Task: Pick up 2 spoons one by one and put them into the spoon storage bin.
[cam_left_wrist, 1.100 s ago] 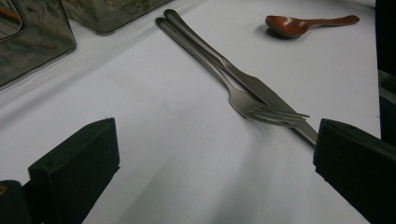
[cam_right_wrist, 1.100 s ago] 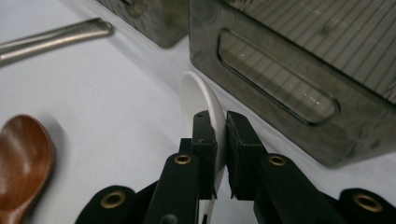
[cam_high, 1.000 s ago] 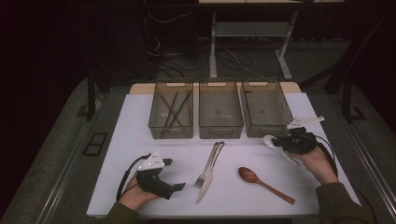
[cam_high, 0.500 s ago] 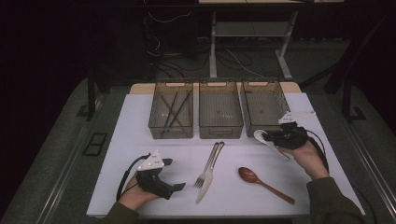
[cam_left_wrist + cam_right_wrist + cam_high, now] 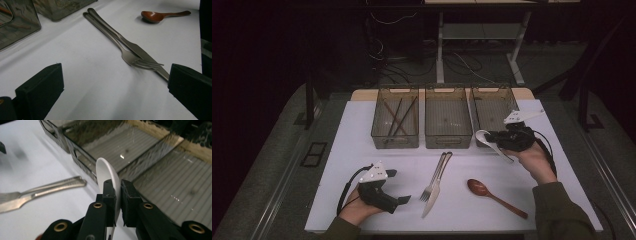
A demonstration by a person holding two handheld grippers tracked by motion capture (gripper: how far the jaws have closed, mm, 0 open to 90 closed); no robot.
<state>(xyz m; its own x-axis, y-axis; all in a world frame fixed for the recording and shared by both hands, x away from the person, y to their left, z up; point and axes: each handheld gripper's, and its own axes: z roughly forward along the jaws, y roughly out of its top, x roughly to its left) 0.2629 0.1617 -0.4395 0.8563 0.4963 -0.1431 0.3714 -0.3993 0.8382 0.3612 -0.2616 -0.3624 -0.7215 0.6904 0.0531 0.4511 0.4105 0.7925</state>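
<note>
Black two-jaw left gripper [image 5: 404, 200], right gripper [image 5: 488, 138]: grey triangular top plates, trailing black cables, brass-coloured screws. Dark olive sleeves [image 5: 562, 212].

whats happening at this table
A person is sorting cutlery into three bins. The right tool is shut on a white spoon, held beside the right bin. The left tool rests open near the bottom left of the table, facing a fork and knife that lie together. A brown spoon waits too. The left bin holds chopsticks.

L gripper [image 5: 404, 200] jaws wide apart, low; R gripper [image 5: 494, 140] clamped, raised, pointing left.
</note>
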